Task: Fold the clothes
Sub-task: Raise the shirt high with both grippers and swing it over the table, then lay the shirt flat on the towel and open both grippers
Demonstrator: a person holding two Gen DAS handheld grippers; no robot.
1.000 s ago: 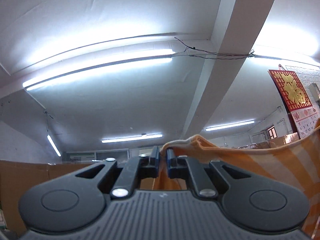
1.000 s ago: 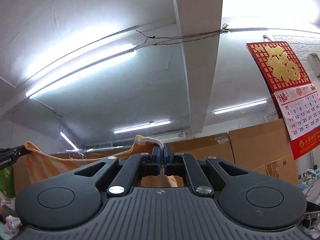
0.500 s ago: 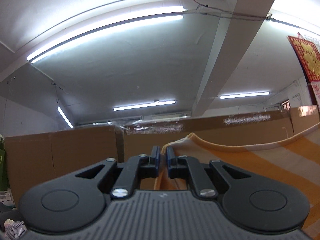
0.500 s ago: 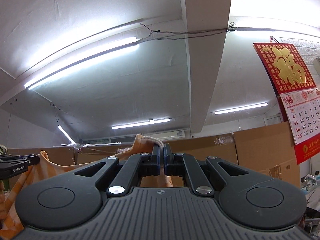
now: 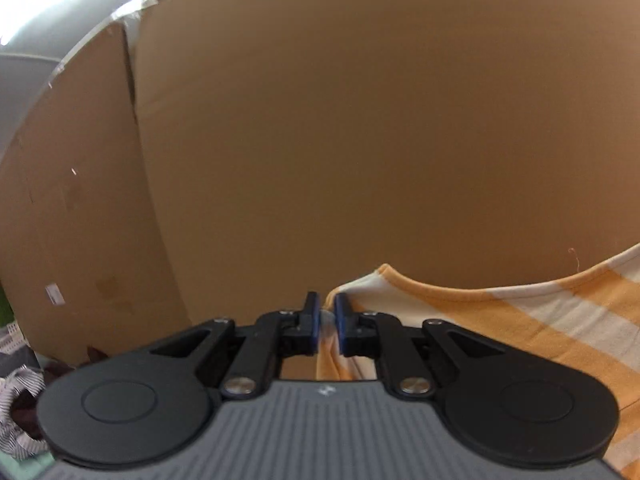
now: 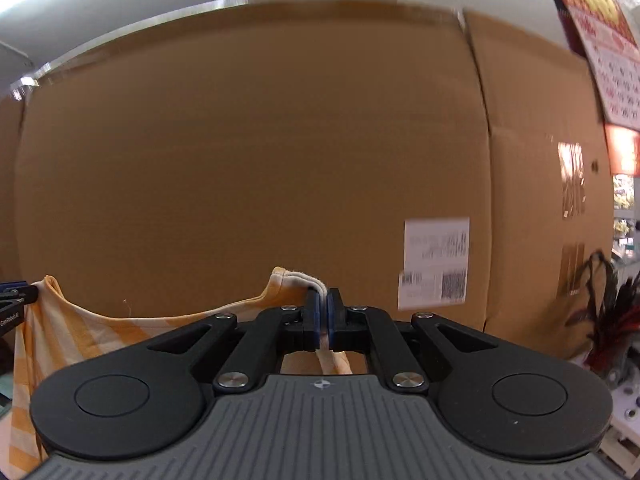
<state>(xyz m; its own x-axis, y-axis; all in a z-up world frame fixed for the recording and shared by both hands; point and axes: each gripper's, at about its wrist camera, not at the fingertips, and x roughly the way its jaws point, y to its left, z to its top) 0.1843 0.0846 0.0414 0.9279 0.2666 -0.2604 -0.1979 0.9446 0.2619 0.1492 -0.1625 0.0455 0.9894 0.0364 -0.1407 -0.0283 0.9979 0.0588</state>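
An orange and white striped garment (image 5: 520, 320) hangs stretched between my two grippers. My left gripper (image 5: 326, 300) has one top corner of it between its blue pads; its jaws are opening a little and the cloth still hangs from them. My right gripper (image 6: 323, 296) is shut tight on the other corner, where a white hem (image 6: 312, 280) pokes out above the pads. In the right wrist view the garment (image 6: 100, 332) sags away to the left, up to the left gripper (image 6: 16, 300) at the frame's edge. The lower part of the garment is hidden.
A tall wall of cardboard boxes (image 5: 360, 120) stands close ahead in both views, bearing a white shipping label (image 6: 436, 264). A red calendar (image 6: 600, 40) hangs top right. Dark red feathery items (image 6: 612, 320) sit at the right, and grey striped cloth (image 5: 20, 400) lies low left.
Both views have swung down from the ceiling lights to the cardboard wall. Both grippers have come down and forward with the garment still strung between them.
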